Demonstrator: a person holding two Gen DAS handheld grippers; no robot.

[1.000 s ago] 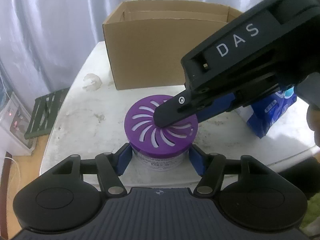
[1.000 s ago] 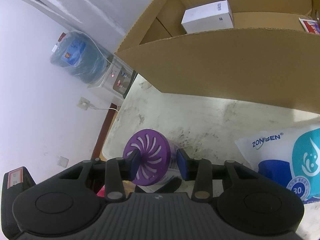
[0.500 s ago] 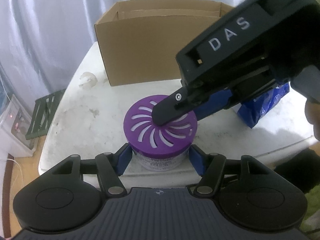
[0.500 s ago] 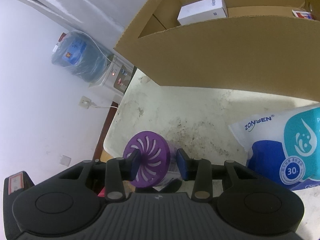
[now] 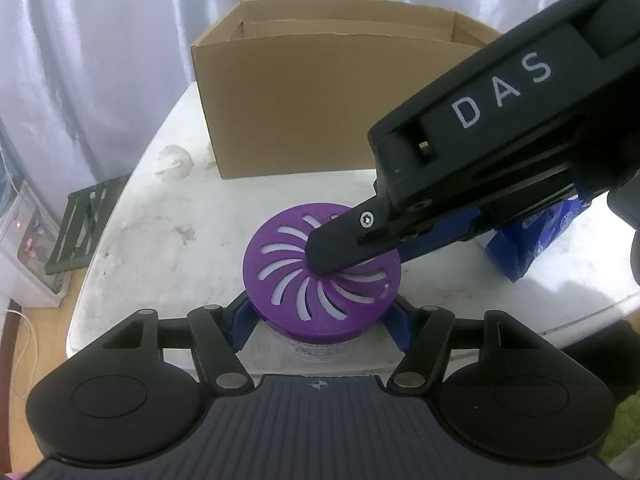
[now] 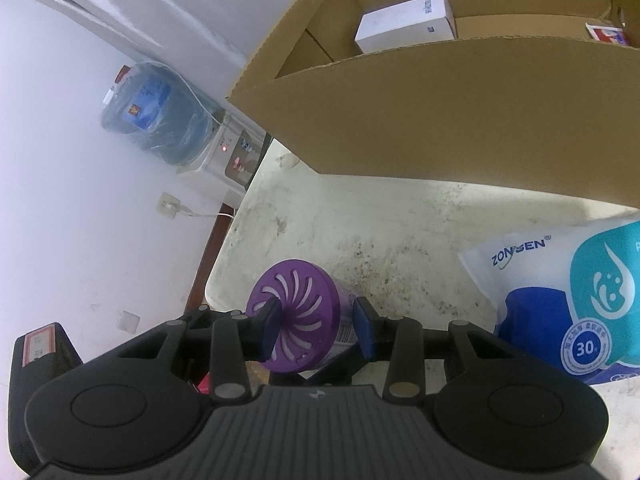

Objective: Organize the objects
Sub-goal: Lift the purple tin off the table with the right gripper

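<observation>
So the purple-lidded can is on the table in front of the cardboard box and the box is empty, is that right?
Not quite. The box is not empty: the right wrist view shows a white carton inside it. The rest holds: the purple-lidded can is on the table in front of the box.

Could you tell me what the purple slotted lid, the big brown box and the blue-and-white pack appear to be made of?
The purple slotted round lid looks like moulded plastic, matte, with clean curved vents. The big brown open box looks like corrugated cardboard: dull tan faces and a fluted cut edge in the right wrist view. The blue-and-white printed pack seems to be soft plastic film, slightly glossy and creased, though its contents are hidden.
</observation>
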